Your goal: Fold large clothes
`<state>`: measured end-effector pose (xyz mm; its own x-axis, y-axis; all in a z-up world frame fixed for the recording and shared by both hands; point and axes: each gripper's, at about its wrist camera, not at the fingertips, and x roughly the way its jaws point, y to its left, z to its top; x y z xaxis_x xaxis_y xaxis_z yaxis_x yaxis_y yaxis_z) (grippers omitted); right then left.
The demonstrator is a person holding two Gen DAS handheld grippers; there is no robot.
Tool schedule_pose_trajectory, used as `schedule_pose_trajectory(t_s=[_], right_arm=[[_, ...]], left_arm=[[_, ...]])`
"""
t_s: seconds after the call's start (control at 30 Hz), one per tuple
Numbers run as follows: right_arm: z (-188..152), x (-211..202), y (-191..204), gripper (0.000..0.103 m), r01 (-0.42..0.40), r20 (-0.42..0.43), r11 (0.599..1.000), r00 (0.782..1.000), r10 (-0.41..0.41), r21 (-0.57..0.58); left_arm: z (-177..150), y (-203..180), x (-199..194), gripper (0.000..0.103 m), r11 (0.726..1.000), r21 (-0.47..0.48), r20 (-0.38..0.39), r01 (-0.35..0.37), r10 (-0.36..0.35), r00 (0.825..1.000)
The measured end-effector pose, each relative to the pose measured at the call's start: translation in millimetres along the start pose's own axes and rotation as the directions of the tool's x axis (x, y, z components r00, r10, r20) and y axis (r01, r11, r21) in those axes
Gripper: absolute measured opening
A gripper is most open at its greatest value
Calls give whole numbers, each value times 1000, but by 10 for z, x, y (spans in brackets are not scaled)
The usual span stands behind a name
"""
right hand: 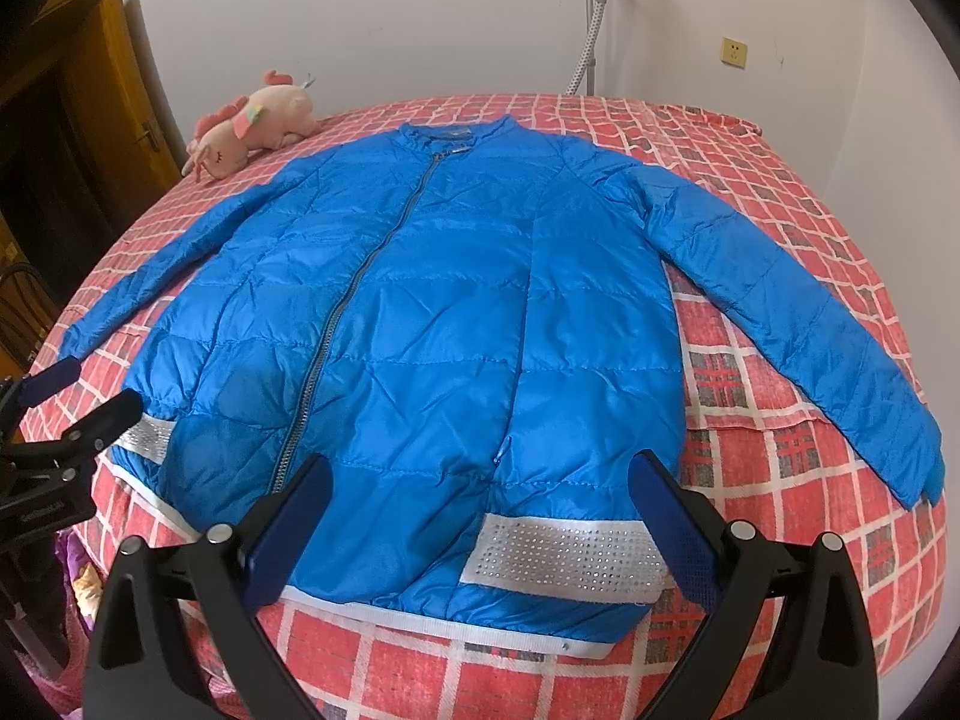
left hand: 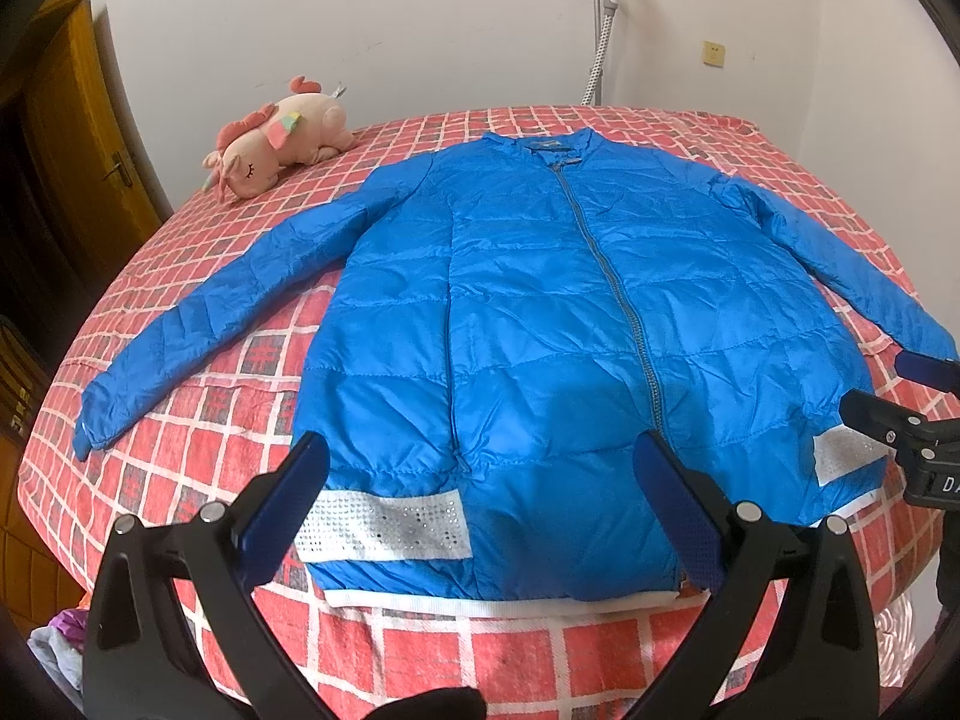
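Both tongs hover over the near hem of a jacket (left hand: 540,312), each spread wide and gripping nothing. Left tongs (left hand: 489,498) hang above the hem's left half, with a white studded band (left hand: 384,525) just ahead of the left pad (left hand: 288,510) and the zip (left hand: 624,300) running away from near the right pad. Right tongs (right hand: 480,510) hang above the hem's right half, with a second studded band (right hand: 564,558) between the pads and close to the right one.

Ahead of both, the jacket lies flat and face up on a bed (left hand: 198,438) covered in red check, zipped shut, collar at the far end, sleeves spread out to either side. Its white hem rib lies near the bed's near edge.

Far ahead and left of the left tongs, a plush toy (left hand: 282,144) lies on the bed, clear of the jacket. Beyond the bed stand a wall and a wall socket (left hand: 712,52).
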<state>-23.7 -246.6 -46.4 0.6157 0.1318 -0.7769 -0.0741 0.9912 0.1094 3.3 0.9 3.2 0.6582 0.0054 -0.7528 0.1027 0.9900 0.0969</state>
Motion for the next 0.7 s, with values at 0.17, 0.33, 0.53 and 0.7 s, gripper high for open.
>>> schedule_pose_trajectory(t_s=[0.17,0.33,0.53,0.7], right_arm=[[-1,-1,-6,99,-2,-1,1000,1000,2,0],[-1,3,-2,99,-2,0,1000,1000,2,0],[2,6,-1,99,-1,-2,1000,1000,1,0],[-4,6,-4,99,-1,-1,1000,1000,1,0]], left_arm=[[-8,-2,-5,100,1000,0,-1,1,-1,1000],[-4,1,-3,100,1000,-1,-1,0,0,1000],[-9,4,-5,100,1000,0,-1,1,-1,1000],[-35,51,33,100,1000,-3,-1,-1,1,1000]])
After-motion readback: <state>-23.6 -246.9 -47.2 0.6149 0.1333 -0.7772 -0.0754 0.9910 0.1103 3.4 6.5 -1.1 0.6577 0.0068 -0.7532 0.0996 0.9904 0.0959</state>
